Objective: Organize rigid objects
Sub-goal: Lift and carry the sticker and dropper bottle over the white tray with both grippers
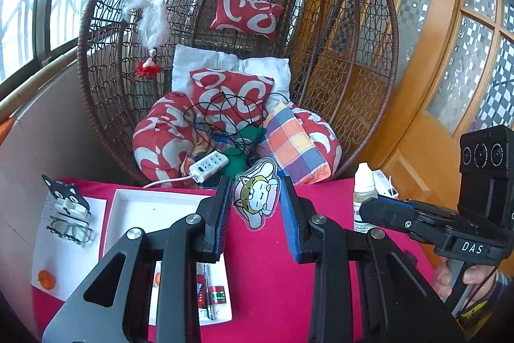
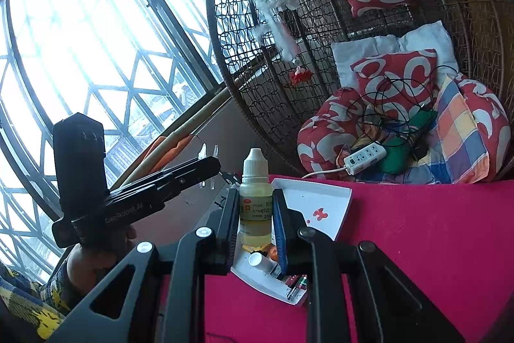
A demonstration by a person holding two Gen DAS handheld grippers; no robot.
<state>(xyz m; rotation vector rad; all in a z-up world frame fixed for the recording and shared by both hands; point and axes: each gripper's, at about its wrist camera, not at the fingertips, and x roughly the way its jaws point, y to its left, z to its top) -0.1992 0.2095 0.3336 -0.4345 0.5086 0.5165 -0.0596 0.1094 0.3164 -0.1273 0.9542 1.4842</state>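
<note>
My left gripper (image 1: 255,198) is shut on a flat clear cartoon-cat acrylic piece (image 1: 257,195) and holds it upright above the pink table. My right gripper (image 2: 255,211) is shut on a small dropper bottle (image 2: 255,198) with yellowish liquid and a white cap, above the white tray (image 2: 334,201). In the left wrist view the bottle (image 1: 364,195) and the right gripper (image 1: 382,208) are at the right. In the right wrist view the left gripper (image 2: 212,164) is at the left. The white tray (image 1: 135,201) lies under my left gripper with a pen and small red-green items (image 1: 217,294).
Left of the tray a white sheet (image 1: 96,249) carries glasses (image 1: 70,230), a black cat holder (image 1: 66,196) and an orange ball (image 1: 46,278). Behind the pink table (image 1: 270,278) stands a wicker hanging chair (image 1: 353,69) with cushions, cables and a power strip (image 1: 208,166).
</note>
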